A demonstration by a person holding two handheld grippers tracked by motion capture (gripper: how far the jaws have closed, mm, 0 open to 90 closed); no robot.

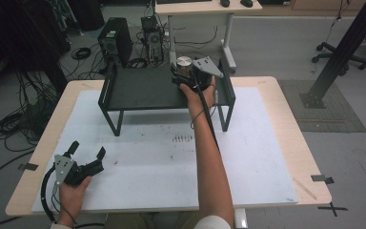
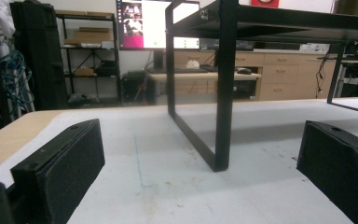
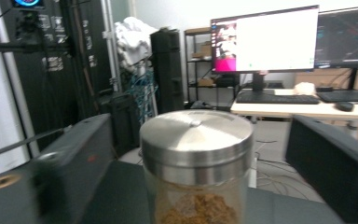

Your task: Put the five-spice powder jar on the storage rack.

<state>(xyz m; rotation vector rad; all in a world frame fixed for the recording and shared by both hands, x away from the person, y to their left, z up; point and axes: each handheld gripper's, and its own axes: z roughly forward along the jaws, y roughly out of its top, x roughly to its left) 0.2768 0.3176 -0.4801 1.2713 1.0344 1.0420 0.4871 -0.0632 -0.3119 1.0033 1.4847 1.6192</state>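
A glass jar (image 1: 184,61) with a steel lid stands on the back right part of the black shelf (image 1: 143,88). In the right gripper view the jar (image 3: 196,140) holds brown crumbly stuff. My right gripper (image 1: 183,71) is at the jar, open, its jaws on either side of the jar with a gap on each side (image 3: 200,158). My left gripper (image 1: 86,150) rests low over the white mat near the table's front left corner, open with nothing between its jaws (image 2: 200,154). It faces the shelf's front left leg (image 2: 223,93).
A white mat (image 1: 248,157) covers most of the wooden table. On the floor behind stand computer towers (image 1: 115,42) and a desk (image 1: 205,9). Cables (image 1: 19,119) lie at the left. A black post (image 1: 343,47) and an office chair (image 1: 338,55) are at the right.
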